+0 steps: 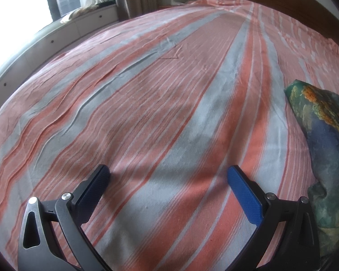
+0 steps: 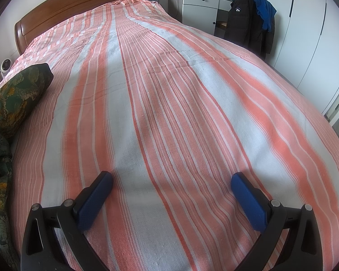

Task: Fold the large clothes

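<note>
A dark green and blue garment [image 1: 327,149] with orange flower print lies bunched on the striped bed, at the right edge of the left wrist view. The same garment [image 2: 13,99] shows at the left edge of the right wrist view, running down toward the bottom left. My left gripper [image 1: 168,176] hovers low over the sheet, open, nothing between its blue pads; the garment is to its right. My right gripper [image 2: 171,181] is also open and empty, with the garment well to its left.
The bed is covered by an orange, white and grey striped sheet [image 2: 169,90], wrinkled on the left [image 1: 67,103]. A wooden headboard [image 2: 79,2] stands at the far end. A white cabinet [image 2: 198,6], a dark jacket [image 2: 248,20] and wardrobe doors [image 2: 309,40] stand to the right.
</note>
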`<state>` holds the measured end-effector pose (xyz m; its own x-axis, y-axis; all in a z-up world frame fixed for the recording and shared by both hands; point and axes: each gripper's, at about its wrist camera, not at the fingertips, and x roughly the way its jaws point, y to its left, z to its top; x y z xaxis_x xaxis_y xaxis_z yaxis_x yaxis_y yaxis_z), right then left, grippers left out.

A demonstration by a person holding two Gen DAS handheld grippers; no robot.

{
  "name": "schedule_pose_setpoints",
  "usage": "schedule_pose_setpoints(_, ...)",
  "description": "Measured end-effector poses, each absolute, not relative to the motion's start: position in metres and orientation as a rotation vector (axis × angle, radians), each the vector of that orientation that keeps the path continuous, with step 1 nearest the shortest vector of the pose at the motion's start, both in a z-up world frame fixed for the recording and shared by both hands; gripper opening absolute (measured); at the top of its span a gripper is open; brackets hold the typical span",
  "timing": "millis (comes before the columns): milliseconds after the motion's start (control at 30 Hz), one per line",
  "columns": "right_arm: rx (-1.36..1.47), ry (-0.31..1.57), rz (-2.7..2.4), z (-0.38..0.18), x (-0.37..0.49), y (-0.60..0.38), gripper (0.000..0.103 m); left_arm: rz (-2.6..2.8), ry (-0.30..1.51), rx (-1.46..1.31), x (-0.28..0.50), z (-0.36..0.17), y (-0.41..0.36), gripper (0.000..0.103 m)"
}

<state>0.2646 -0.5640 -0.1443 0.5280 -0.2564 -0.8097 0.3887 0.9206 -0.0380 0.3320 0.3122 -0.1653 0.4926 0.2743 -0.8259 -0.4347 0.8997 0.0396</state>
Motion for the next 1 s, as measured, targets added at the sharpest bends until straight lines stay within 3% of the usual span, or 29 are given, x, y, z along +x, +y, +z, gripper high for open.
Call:
schedule_pose_setpoints(167, 0.156, 0.939, -0.385, -0.144, 0.264, -0.564, 0.103, 0.428, 0.966, -0.066, 0.309, -0.140, 0.299, 0.103)
schedule_pose_setpoints(567, 0.211, 0.961, -0.315, -0.137, 0.258, -0.572, 0.103, 0.487, 0.629, 0.063, 0.150, 0.042, 0.343, 0.103)
schedule_pose_setpoints(667, 0.228, 0.846, -0.366, -0.118, 0.234, -0.560, 0.103, 0.513, 0.587, 0.055, 0.117, 0.066, 0.360, 0.103)
schedule_pose_setpoints(800, 0.235, 0.677, -0.376, -0.085, 0.198, -0.537, 0.103, 0.507, 0.608, 0.018, 0.084, 0.065, 0.366, 0.103)
schedule_pose_setpoints(1000, 0.204, 0.564, -0.227, -0.039, 0.155, -0.504, 0.103, 0.409, 0.702, 0.012, 0.078, 0.008, 0.334, 0.103)
